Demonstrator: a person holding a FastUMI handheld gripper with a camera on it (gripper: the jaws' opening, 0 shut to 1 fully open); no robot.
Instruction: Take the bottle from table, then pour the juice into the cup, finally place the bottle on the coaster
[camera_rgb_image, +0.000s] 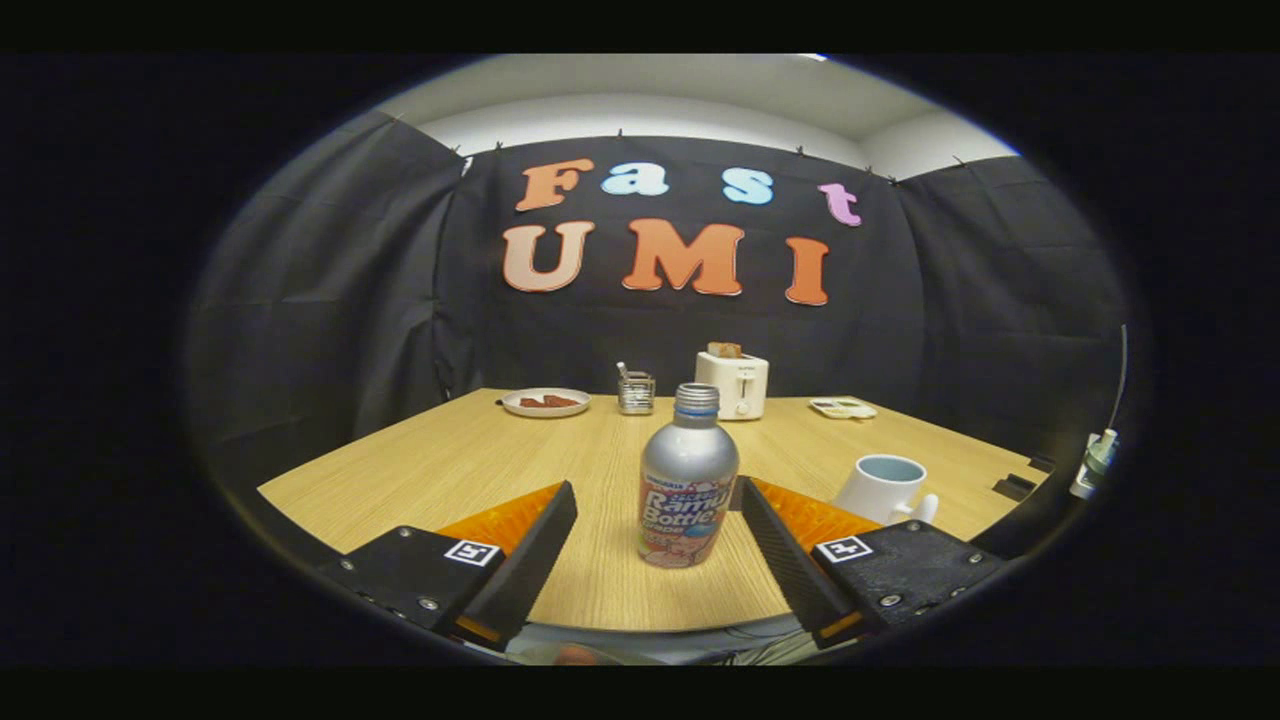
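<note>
Tool (655, 500) spread around one bottle (687, 480)

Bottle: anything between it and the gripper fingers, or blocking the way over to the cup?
Nothing visible. The bottle stands upright between the open gripper fingers, neither touching it. The cup sits beyond the right finger, with only bare table between bottle and cup. No coaster identifiable.

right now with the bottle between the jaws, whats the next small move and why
Probably close the jaws on the bottle. The gripper is open, one finger at each side of the upright bottle; the right one looks almost touching, the left has a clear gap. The cup waits beyond the right finger.
</note>
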